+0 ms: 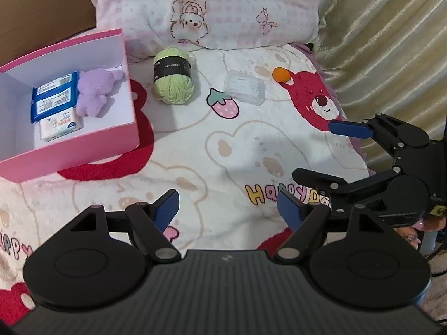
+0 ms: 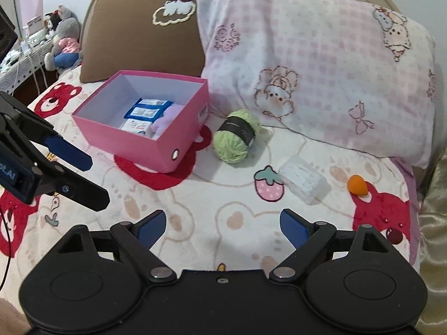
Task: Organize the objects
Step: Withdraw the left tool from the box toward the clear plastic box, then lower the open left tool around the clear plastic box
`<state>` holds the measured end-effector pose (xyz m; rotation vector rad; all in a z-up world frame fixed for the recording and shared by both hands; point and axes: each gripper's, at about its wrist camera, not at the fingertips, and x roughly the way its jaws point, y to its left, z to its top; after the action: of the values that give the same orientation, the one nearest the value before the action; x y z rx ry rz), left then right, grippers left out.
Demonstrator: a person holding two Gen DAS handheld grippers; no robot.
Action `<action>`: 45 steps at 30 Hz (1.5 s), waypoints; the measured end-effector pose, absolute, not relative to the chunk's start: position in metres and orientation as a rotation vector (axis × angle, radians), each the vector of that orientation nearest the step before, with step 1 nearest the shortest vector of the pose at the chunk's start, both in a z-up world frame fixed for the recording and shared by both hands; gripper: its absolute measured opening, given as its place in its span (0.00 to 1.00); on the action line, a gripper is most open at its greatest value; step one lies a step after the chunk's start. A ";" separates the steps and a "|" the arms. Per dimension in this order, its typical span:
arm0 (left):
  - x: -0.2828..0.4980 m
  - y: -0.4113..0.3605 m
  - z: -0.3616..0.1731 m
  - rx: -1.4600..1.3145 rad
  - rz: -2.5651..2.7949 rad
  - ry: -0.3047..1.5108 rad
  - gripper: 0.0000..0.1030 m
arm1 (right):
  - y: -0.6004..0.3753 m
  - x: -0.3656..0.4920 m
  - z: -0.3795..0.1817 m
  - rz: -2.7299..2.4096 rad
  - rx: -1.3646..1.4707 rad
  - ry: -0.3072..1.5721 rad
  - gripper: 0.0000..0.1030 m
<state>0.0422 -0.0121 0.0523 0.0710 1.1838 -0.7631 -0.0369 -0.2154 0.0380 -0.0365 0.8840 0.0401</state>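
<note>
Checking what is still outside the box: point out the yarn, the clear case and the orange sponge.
yarn (image 2: 237, 136): right wrist view, on the black label band.
clear case (image 2: 303, 182): right wrist view, middle of its lid.
orange sponge (image 1: 281, 74): left wrist view, on its rounded body.

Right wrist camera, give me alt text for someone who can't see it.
The open right gripper hovers empty over a cartoon bear blanket. Ahead lie a green yarn ball, a clear plastic case and a small orange sponge. To their left, an open pink box holds blue packets and a purple plush.
</note>
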 end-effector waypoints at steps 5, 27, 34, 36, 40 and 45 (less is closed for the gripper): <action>0.055 -0.028 0.042 0.090 -0.741 1.153 0.74 | -0.227 -0.030 0.027 -0.002 -0.043 0.851 0.88; 0.103 -0.089 -0.009 0.093 -0.703 1.205 0.75 | -0.277 0.006 -0.021 -0.069 0.011 0.876 0.88; 0.118 -0.107 -0.015 0.019 -0.750 1.180 0.75 | -0.292 0.022 -0.033 -0.114 0.006 0.853 0.88; 0.123 -0.111 -0.017 -0.016 -0.746 1.169 0.75 | -0.295 0.027 -0.036 -0.162 -0.018 0.830 0.88; 0.132 -0.120 -0.021 -0.036 -0.754 1.127 0.75 | -0.302 0.038 -0.040 -0.188 -0.015 0.792 0.88; 0.140 -0.135 -0.032 -0.054 -0.777 1.077 0.75 | -0.303 0.049 -0.047 -0.202 -0.020 0.759 0.88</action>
<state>0.1404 -0.1345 -0.0319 -0.0542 1.0771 -0.7774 0.0493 -0.3032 -0.0470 -0.0197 0.7586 -0.2021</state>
